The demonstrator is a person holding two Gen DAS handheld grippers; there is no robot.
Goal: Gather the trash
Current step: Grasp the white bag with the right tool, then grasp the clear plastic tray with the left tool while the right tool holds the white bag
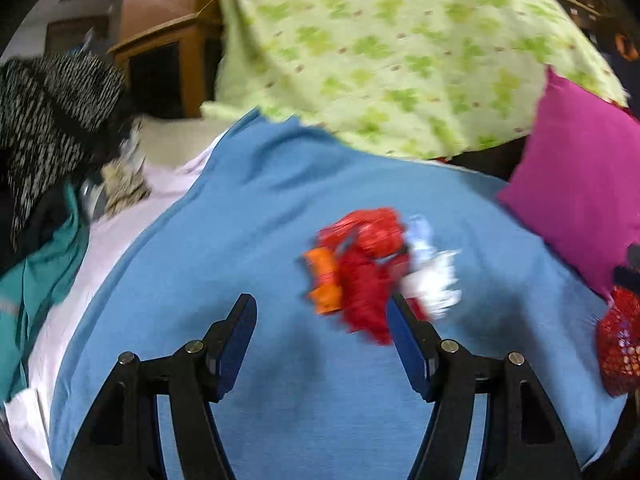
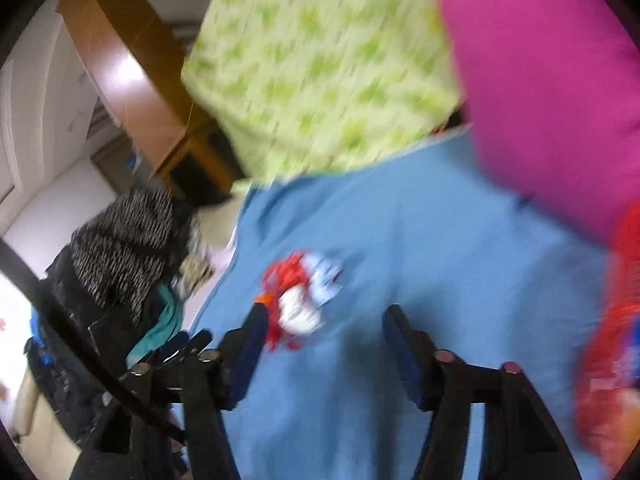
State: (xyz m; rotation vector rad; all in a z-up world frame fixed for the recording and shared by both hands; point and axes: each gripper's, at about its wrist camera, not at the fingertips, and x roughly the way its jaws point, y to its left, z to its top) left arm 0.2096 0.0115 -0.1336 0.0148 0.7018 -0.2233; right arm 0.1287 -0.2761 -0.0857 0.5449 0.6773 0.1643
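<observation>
One blue sheet [image 1: 256,240] covers the bed and fills the lower half of both wrist views. One green-patterned pillow [image 1: 392,52] lies at its 12 o'clock edge, and one magenta pillow [image 1: 580,184] sits at 2 o'clock, touching the green one's corner. One heap of clothes [image 1: 56,120], black-and-white speckled on top with teal cloth under it, is piled at 9 o'clock beside the sheet. One red mesh bag [image 1: 620,344] shows at 4 o'clock at the left wrist view's edge, below the magenta pillow.

The trash pile [image 1: 372,272] is a single cluster near the sheet's middle: crumpled red wrappers, one orange wrapper [image 1: 326,276] on its 9 o'clock side and white-and-pale-blue scraps [image 1: 432,276] on its 3 o'clock side. Blur hides the exact count of red pieces.

The left gripper [image 1: 324,304] stands about half open with nothing between its fingers; the pile lies just past its right fingertip, and contact cannot be told. The right gripper [image 2: 324,312] is also about half open and holds nothing; the trash pile [image 2: 300,296] sits just beyond its left fingertip.
</observation>
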